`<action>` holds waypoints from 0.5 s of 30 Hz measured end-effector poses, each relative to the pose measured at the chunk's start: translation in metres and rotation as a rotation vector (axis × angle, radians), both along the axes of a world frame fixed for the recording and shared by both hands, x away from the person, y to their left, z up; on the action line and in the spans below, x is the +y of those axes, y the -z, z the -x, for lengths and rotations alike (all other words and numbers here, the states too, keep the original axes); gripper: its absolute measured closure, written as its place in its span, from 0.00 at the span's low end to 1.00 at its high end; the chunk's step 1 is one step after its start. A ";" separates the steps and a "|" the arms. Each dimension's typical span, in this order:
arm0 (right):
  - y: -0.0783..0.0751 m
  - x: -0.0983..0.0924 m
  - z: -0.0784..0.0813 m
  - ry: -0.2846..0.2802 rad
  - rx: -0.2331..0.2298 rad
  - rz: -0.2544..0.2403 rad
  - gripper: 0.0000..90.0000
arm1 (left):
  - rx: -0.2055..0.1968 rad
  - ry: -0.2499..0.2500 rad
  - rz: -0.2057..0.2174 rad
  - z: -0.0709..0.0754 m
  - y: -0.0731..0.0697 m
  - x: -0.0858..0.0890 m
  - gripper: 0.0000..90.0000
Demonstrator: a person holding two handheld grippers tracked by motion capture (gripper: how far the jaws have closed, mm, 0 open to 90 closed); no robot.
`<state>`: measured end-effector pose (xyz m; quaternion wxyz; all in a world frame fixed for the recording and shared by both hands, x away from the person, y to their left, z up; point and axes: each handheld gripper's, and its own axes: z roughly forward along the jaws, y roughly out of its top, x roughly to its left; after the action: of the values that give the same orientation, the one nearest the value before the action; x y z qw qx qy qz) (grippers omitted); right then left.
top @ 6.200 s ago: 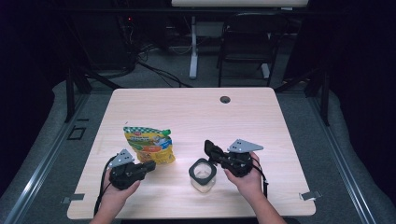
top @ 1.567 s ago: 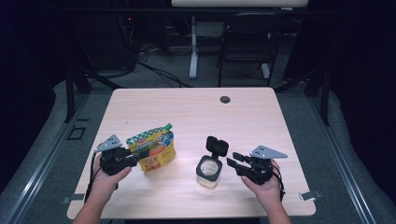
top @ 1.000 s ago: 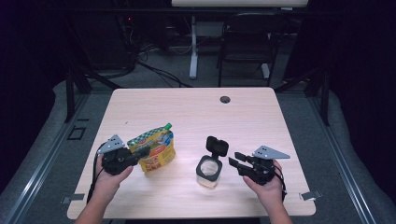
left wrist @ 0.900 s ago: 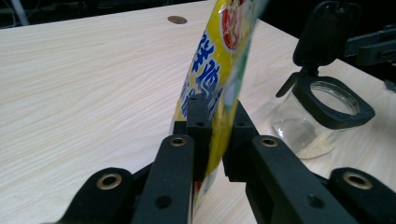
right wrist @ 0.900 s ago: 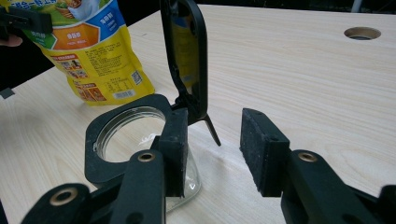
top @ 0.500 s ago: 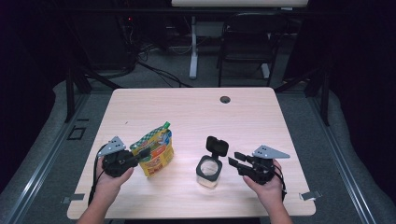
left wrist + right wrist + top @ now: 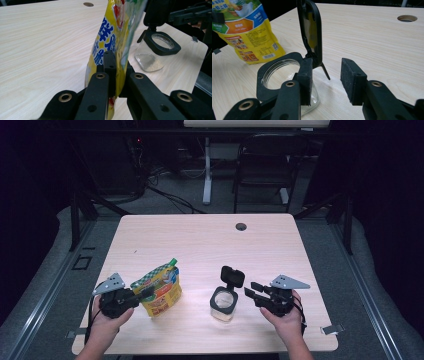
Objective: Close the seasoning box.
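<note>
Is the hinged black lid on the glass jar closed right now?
No: the glass jar's hinged black lid stands flipped up behind the open mouth, with the right gripper beside it.

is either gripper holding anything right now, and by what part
The left gripper is shut on the yellow snack bag, pinching its side edge. The right gripper is open beside the glass jar, holding nothing.
</note>
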<state>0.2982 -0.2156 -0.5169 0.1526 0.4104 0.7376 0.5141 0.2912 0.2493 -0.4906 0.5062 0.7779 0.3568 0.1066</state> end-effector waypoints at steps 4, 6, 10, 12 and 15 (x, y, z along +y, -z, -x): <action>0.000 0.000 0.000 0.004 -0.001 0.000 0.69 | -0.013 0.007 -0.019 0.005 0.000 0.005 0.99; 0.000 0.000 0.000 0.004 0.003 0.007 0.69 | -0.012 0.006 -0.011 0.007 0.000 0.007 0.98; 0.000 0.001 0.000 -0.001 0.004 0.008 0.69 | -0.002 0.000 0.023 0.007 -0.001 0.009 0.95; 0.000 0.000 0.000 0.002 0.006 0.008 0.69 | 0.004 -0.004 0.028 0.006 -0.002 0.009 0.92; 0.000 0.000 0.000 0.003 0.003 0.002 0.69 | 0.030 -0.003 0.044 0.004 -0.001 0.009 0.87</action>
<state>0.2984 -0.2157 -0.5172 0.1529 0.4119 0.7378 0.5125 0.2871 0.2585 -0.4892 0.5177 0.7676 0.3675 0.0877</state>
